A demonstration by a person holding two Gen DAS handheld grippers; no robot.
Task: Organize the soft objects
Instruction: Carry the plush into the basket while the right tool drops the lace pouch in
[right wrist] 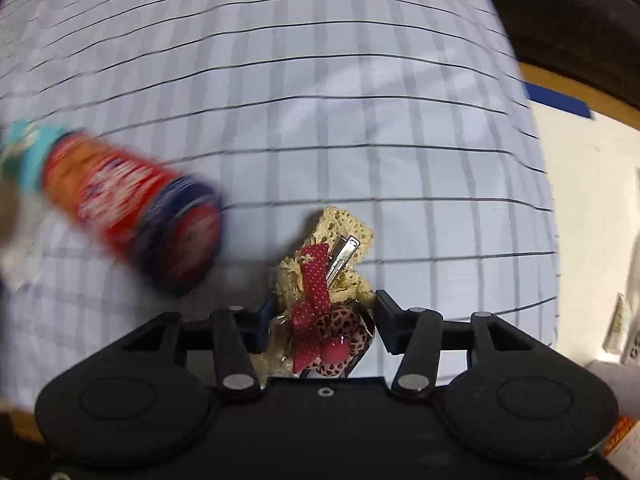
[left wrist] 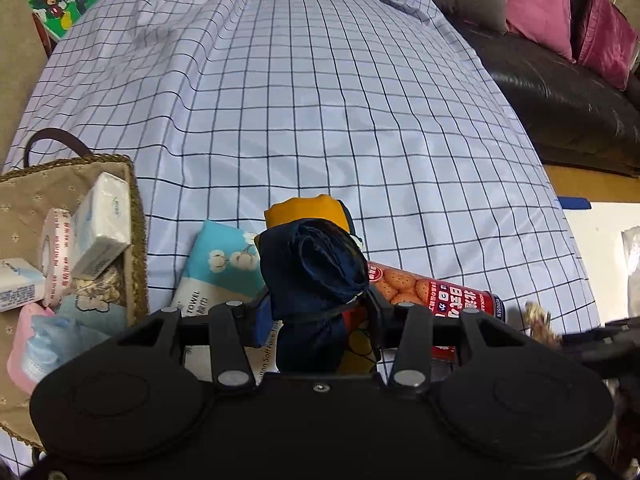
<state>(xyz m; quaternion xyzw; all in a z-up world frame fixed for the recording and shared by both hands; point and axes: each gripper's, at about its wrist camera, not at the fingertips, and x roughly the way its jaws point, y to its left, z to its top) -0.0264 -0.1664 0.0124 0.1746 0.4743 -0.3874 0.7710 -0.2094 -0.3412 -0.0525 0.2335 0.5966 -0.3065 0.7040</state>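
On the checked tablecloth (left wrist: 320, 120) covering the table, at 6 o'clock of the left wrist view, a rolled navy fabric bundle (left wrist: 316, 272) is pinched between the left tongs (left wrist: 316, 312), its end standing upright between the fingers. Just behind it at 12 o'clock an orange soft item (left wrist: 308, 210) is seen, touching the bundle. At 10 o'clock of the bundle a blue cotton-print towel pack (left wrist: 220, 260) lies flat, and at 3 o'clock a red biscuit can (left wrist: 432, 292) lies on its side. At 9 o'clock of the view a woven basket (left wrist: 136, 220) is set, holding tissue packs (left wrist: 100, 224) and a pink pouch (left wrist: 24, 344). A black sofa (left wrist: 560, 112) with pink cushions (left wrist: 540, 4) is seen at 2 o'clock.

In the right wrist view, a hair-bow bundle (right wrist: 324, 300) with a red dotted ribbon, leopard print and cream lace is pinched in the right tongs (right wrist: 320, 320) at 6 o'clock, held over the cloth. The can (right wrist: 136, 212) is seen blurred at 9 o'clock, apart from the bows
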